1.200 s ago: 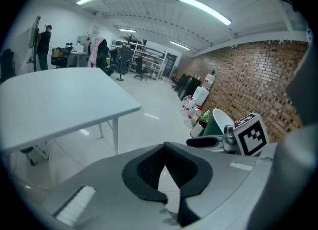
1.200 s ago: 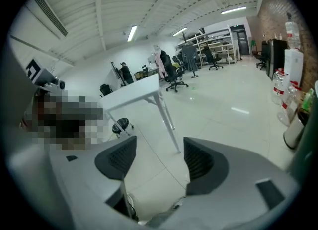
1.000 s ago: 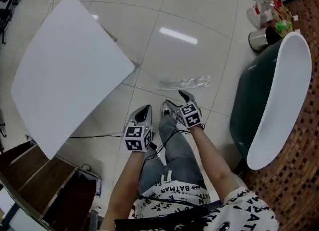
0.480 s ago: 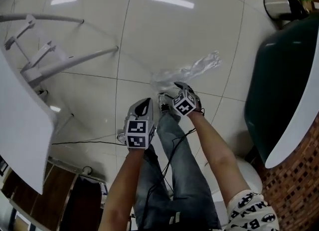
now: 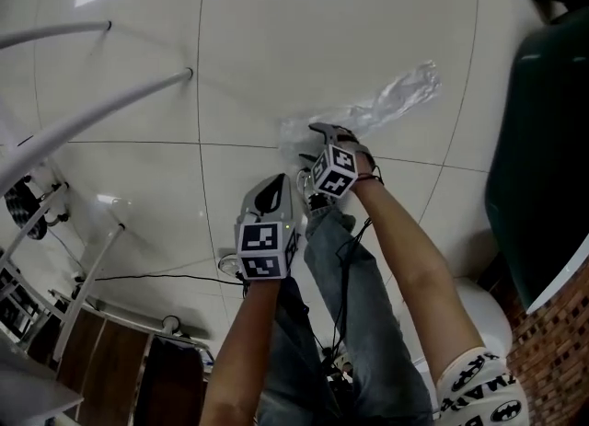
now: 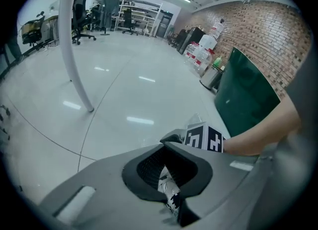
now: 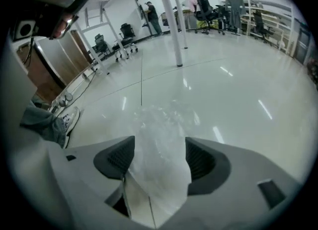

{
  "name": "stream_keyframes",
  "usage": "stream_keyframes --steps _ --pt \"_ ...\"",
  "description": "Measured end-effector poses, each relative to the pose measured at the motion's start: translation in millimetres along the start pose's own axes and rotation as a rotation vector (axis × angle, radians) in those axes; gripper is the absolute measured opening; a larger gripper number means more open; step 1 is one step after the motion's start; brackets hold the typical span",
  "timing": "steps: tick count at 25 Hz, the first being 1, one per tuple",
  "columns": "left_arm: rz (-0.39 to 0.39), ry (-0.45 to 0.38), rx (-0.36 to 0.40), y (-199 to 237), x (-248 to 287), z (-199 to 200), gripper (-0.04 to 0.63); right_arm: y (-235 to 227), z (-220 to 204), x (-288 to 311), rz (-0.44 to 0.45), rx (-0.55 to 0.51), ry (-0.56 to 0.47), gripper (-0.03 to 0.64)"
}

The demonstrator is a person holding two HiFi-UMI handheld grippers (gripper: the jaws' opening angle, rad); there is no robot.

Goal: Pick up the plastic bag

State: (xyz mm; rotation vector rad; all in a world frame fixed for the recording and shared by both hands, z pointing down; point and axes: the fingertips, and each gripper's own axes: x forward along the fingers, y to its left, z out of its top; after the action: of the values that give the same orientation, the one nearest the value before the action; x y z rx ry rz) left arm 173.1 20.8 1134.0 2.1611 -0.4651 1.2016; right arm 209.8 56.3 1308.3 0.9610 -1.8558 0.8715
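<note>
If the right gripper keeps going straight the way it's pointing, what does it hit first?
The plastic bag: it already lies between the open jaws of the right gripper. Behind it is only the floor, probably close.

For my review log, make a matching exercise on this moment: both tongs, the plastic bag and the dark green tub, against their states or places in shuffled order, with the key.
Things
1. left tongs
2. right tongs
3. plastic bag
4. dark green tub

States or places
A. on the tiled floor, one end between jaws
B. jaws together, holding nothing
C. at the head view's right edge
D. jaws apart around clear film

Pairs: 1-B, 2-D, 3-A, 4-C
</note>
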Motion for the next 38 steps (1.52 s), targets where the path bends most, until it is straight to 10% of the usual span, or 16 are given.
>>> stream_keyframes --steps 11,14,17,25,38 --pt "0.008 0.021 -0.037 28.2 8.4 -42.1 0.006 4.6 -30.5 56.8 -0.076 -0.289 0.207 0.306" --pt "-0.001 0.018 -0.03 25.9 7.9 -44.9 0.006 -0.3 -36.7 58.6 -0.111 -0.239 0.257 0.045" --pt "0.005 0.007 -0.03 24.3 -2.8 -37.8 0.005 -6.0 -35.9 51.5 -0.096 -0.059 0.257 0.017" --pt "0.043 -0.163 -0.07 8.0 -81.6 44.5 0.006 -60.1 75.0 -111.2 -0.184 0.467 -0.258 0.014" --pt "0.066 -0.459 -0.011 -59.8 -319.9 211.2 0.005 -50.6 266.8 -459.8 -0.173 0.734 -0.879 0.011"
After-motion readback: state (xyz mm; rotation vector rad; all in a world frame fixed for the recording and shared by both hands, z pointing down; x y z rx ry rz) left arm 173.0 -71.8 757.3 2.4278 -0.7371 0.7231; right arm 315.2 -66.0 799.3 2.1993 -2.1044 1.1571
